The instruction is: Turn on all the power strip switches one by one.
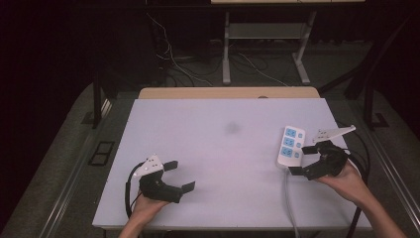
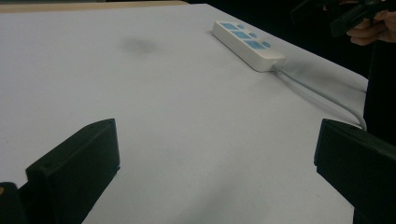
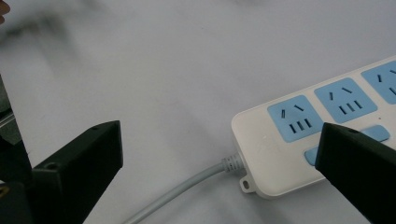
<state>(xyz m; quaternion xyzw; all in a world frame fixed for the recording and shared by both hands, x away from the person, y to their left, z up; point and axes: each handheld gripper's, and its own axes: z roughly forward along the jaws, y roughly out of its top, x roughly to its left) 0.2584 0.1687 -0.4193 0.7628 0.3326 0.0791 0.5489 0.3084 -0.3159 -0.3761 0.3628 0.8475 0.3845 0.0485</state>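
The right gripper (image 1: 306, 159) stood with its jaws spread wide and empty at the cable end of a white power strip (image 1: 290, 147), one black finger (image 3: 359, 172) hanging over the strip's near corner and covering part of a blue switch, the other finger (image 3: 77, 170) well out over bare table on the far side of the grey cable (image 3: 187, 191). In the right gripper view the strip's moulded end and the cable's strain relief sat between the two fingers, closer to the one above the switch, with two blue sockets just beyond the fingertips.

The risk from there, judging by the frames, was an off-centre close: with the strip lying nearer one finger, the jaws could meet that corner first, skid the light housing across the smooth white table (image 1: 223, 148), or press the switch instead of gripping the body. A grasp taken only on the cable could drag the strip by its lead and let it swing.

The left gripper (image 1: 173, 176) also stood wide open and held nothing, its fingers (image 2: 77, 170) hovering low over bare tabletop. From them, the power strip (image 2: 245, 44) lay well apart, ahead and toward the outer finger's side, its cable (image 2: 322, 95) running back toward that finger. A faint dark smudge (image 2: 140, 45) marked the table far beyond the fingertips.
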